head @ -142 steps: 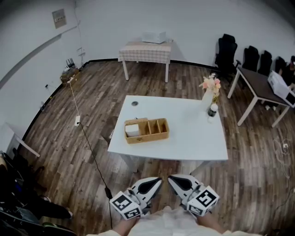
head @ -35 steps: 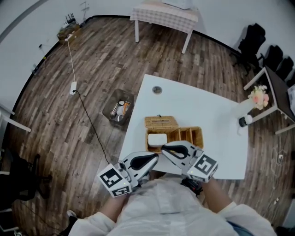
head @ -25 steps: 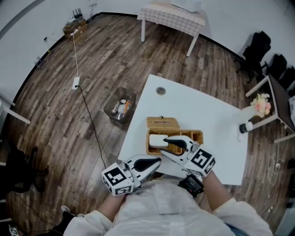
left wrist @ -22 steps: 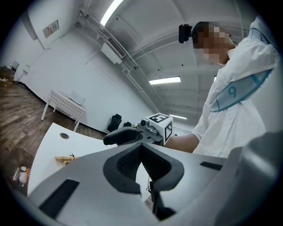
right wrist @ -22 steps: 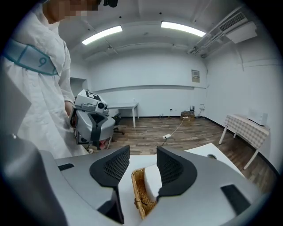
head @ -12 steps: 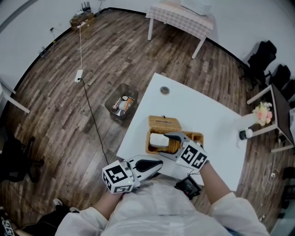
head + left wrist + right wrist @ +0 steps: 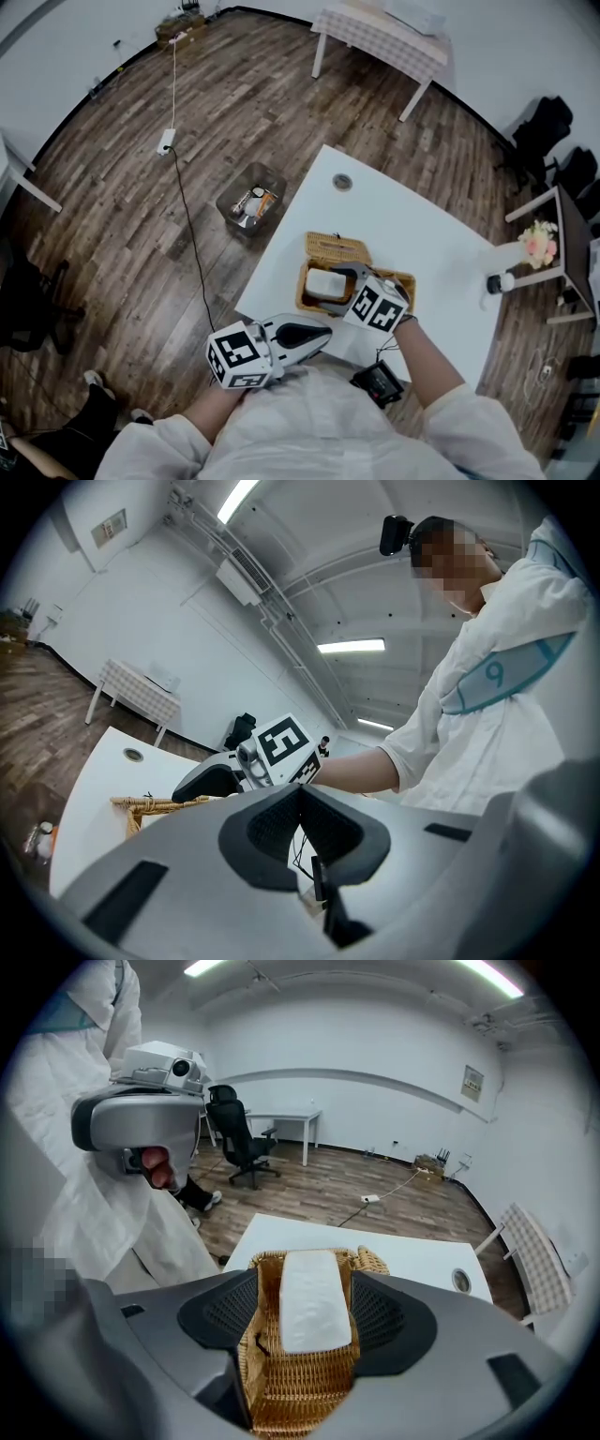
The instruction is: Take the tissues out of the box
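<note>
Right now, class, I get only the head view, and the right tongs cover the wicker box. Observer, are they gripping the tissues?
Observer: Not yet. The right gripper view shows the right tongs opening, with one jaw on either side of the tissue pack and the pads off it.
Operator: And the left tongs?
Observer: The left gripper view shows the left tongs shut, with nothing between them.
</note>
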`<action>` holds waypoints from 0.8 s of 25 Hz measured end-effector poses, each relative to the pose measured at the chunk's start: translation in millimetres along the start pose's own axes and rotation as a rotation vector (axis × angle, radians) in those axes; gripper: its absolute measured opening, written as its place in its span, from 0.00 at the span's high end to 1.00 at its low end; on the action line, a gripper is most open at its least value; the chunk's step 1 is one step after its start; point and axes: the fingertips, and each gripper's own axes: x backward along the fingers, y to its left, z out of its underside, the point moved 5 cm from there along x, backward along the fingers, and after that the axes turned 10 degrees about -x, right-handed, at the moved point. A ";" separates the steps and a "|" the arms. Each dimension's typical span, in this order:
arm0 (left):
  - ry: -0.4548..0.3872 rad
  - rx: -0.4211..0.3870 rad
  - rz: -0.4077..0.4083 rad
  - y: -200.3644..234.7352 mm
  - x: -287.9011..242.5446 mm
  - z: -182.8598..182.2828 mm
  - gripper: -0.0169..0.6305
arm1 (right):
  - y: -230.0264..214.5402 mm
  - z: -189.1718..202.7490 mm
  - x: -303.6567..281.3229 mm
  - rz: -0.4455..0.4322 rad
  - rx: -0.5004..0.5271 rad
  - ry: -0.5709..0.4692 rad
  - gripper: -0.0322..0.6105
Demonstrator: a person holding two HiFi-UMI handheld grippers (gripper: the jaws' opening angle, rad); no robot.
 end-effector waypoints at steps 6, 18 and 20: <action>0.007 0.038 -0.004 4.2 1.2 5.5 0.97 | -3.0 1.8 -17.0 -0.015 0.106 0.114 0.47; 0.043 0.085 0.021 0.1 -6.8 23.8 0.97 | -7.0 10.0 -39.0 -0.021 0.182 0.212 0.47; 0.042 0.079 0.029 -0.3 -5.8 24.6 0.97 | -7.1 9.0 -41.0 -0.016 0.181 0.206 0.47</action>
